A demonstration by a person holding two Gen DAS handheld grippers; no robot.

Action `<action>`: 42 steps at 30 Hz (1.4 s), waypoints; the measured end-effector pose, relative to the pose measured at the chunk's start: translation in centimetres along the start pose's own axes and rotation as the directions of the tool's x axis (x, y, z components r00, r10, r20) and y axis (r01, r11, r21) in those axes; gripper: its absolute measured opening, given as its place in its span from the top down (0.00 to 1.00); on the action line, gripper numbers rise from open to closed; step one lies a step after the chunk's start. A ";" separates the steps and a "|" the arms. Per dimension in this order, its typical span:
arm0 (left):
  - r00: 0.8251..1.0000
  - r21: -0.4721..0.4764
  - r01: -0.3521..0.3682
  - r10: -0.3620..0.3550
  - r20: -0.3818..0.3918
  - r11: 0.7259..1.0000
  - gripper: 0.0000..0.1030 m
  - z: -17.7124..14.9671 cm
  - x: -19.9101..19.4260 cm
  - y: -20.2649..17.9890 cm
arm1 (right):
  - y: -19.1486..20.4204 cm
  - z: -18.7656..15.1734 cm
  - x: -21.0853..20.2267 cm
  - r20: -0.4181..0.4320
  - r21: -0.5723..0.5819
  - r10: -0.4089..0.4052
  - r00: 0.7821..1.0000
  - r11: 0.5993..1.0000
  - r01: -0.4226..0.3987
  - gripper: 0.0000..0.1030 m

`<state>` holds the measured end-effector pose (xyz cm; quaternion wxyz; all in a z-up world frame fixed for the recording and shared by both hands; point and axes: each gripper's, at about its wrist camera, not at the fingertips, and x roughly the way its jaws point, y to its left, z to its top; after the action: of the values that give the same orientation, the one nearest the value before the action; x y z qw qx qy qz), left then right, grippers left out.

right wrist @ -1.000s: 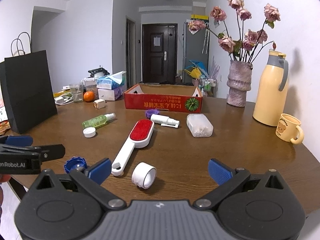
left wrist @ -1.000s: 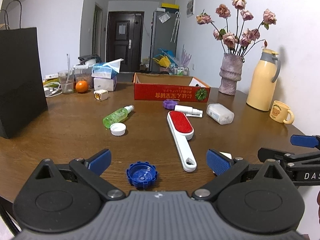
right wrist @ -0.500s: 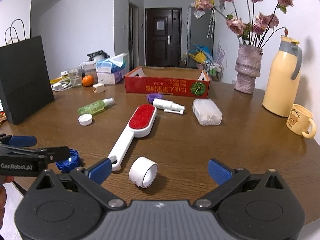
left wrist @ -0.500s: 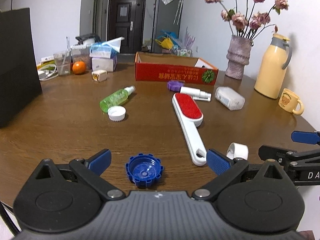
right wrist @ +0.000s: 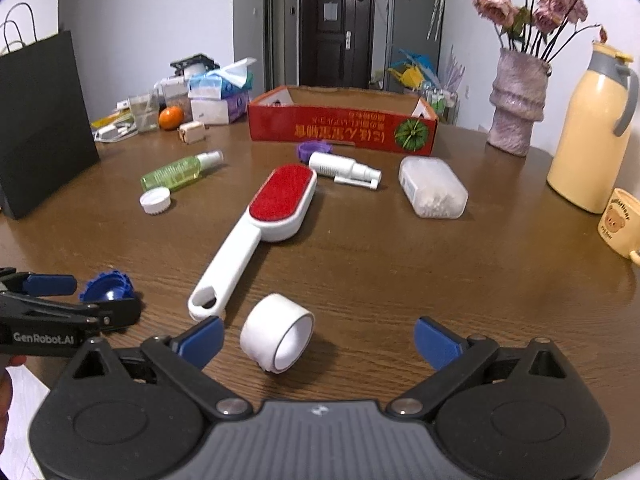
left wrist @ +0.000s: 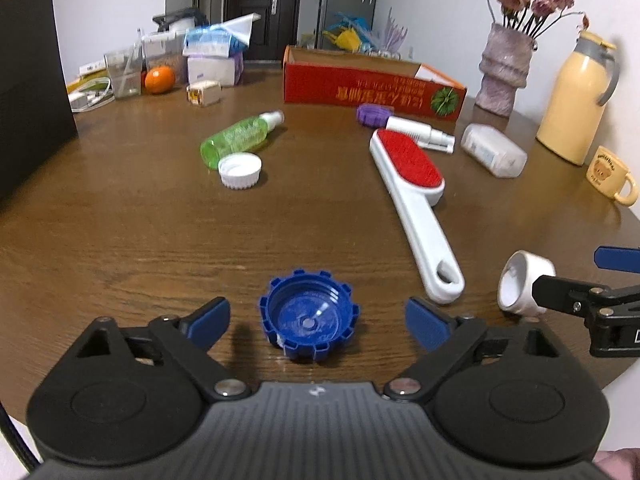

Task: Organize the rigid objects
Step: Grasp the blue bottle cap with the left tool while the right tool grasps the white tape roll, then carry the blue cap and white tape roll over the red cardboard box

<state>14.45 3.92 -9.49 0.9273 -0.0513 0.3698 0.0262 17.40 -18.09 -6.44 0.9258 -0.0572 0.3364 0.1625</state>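
Left wrist view: left gripper (left wrist: 318,318) has dropped nearer the table (left wrist: 120,220) since a sec ago; jaws closing around blue cap (left wrist: 309,315), pads not touching yet.

Right wrist view: right gripper (right wrist: 319,340), spread wide, now nearer white tape roll (right wrist: 277,333); only here, red box's (right wrist: 342,130) inside shows.

the left gripper (left wrist: 317,322) tilts downward, its jaws closing — the blue pads touch nothing yet. the right gripper (right wrist: 319,341) tilts down likewise, jaws spread wide — its pads too are free of contact.
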 end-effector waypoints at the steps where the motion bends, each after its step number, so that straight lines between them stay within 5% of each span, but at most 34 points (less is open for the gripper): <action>1: 1.000 0.000 -0.001 0.001 -0.009 1.000 0.19 -0.1 0.3 0.0 | 0.0 0.0 0.4 -0.012 -0.001 0.003 1.000 1.000 -0.003 0.06; 5: 1.000 0.023 -0.010 0.010 0.003 1.000 0.46 -0.1 0.7 -0.1 | 0.0 0.0 1.4 -0.043 -0.008 0.022 0.999 1.000 -0.022 0.08; 11: 1.000 0.025 0.011 -0.011 0.007 1.000 0.46 0.2 1.0 -0.3 | 0.0 0.0 1.8 -0.044 -0.023 0.050 0.998 0.998 -0.051 0.12; 14: 1.000 0.026 0.012 -0.012 0.006 1.000 0.46 0.2 1.0 -0.4 | -0.2 0.0 2.3 -0.062 -0.021 0.070 0.996 0.997 -0.071 0.23; 19: 1.000 0.025 0.011 -0.011 0.005 1.000 0.46 0.2 1.0 -0.4 | -0.2 -0.2 2.9 -0.086 -0.007 0.128 0.988 0.992 -0.129 0.64; 22: 1.000 0.023 0.011 -0.011 0.005 1.000 0.46 0.3 1.0 -0.4 | -0.3 -0.3 2.6 -0.068 -0.001 0.148 0.987 0.989 -0.148 0.75; 42: 0.999 0.025 0.000 -0.001 0.054 1.000 0.46 3.0 1.1 -0.5 | -2.5 1.7 2.1 0.031 0.025 0.111 0.993 0.993 -0.112 0.77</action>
<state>17.33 3.82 -8.02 0.9375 -0.0393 0.3450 0.0227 20.78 -19.54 -6.51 0.9208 -0.0237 0.3276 0.2104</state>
